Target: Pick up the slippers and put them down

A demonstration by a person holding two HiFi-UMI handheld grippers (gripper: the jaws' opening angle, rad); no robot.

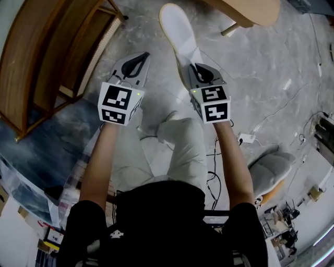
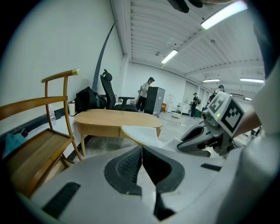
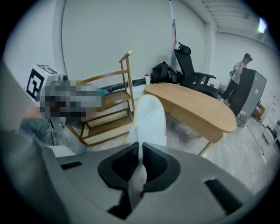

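my r gripper is clamped on the white slipper, held just short of the wooden table, l gripper pinched shut & empty; advise lowering sole flat to floor before letting go.

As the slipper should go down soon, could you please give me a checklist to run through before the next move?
1. Right gripper shut on the flat white slipper: ok.
2. Hold secure: only a thin edge of the slipper sits between the jaws: cannot tell.
3. Left gripper shut with nothing between its jaws: ok.
4. Slipper apart from the light wooden table: ok.
5. Second slipper located: not ok, none shows in any view.
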